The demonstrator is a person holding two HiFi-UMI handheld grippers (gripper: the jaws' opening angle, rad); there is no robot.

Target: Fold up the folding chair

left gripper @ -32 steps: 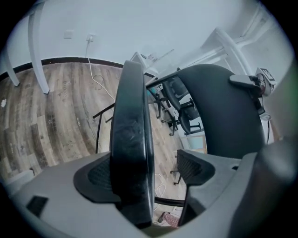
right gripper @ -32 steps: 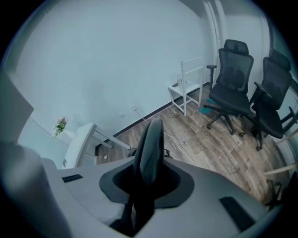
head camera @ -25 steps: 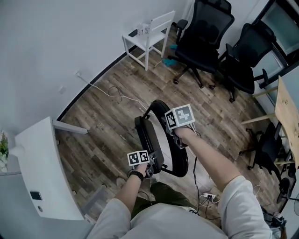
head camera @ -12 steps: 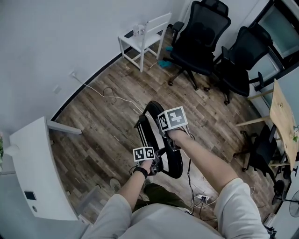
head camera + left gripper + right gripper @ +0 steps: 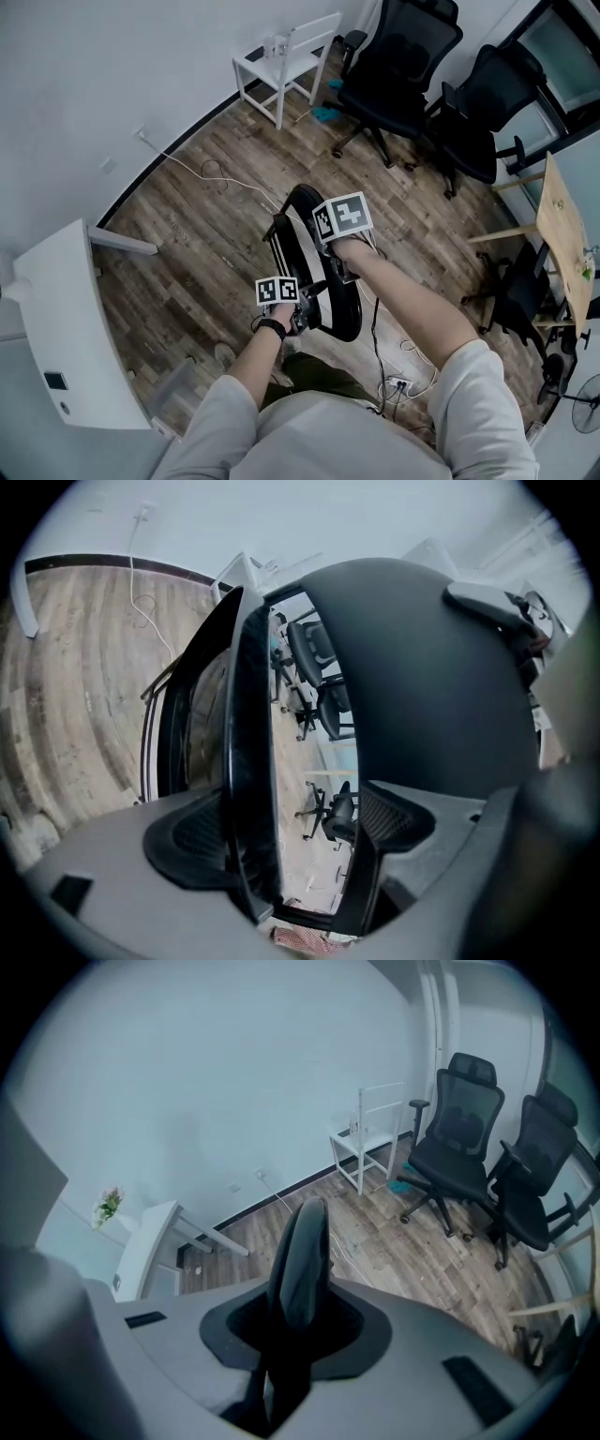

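Two grippers are working one chair (image 5: 345, 314), which is standing on edge between them as a narrow, nearly flat oval. Its long axis is running straight away from the left gripper (image 5: 302, 317) toward the far wall.

That gripper is sitting low at the oval's near end with its jaws standing apart. A thin black rim is running up between them, lying against the left pad (image 5: 202, 832), while open space is showing between the rim and the right pad (image 5: 394, 817). Just to the gripper's right, the chair's other half is bulging as a dark dome (image 5: 422, 686). A slim gap is separating the two halves, and closing it is probably what remains. The left gripper is the nearer one to the loose rim.

Just beyond, the right gripper (image 5: 342, 272) is pointing steeply down, its jaws clamped on the chair's rounded black edge (image 5: 300, 1260).

Bare floor (image 5: 187, 253) is lying open to the left gripper's left, with a white desk (image 5: 66, 319) well apart. A cable (image 5: 220, 178) is trailing ahead of the chair. Behind the right gripper, a power strip (image 5: 394, 384) is crowding the person's feet. Far ahead, a white chair (image 5: 281, 61) and office chairs (image 5: 398, 66) are standing well clear.
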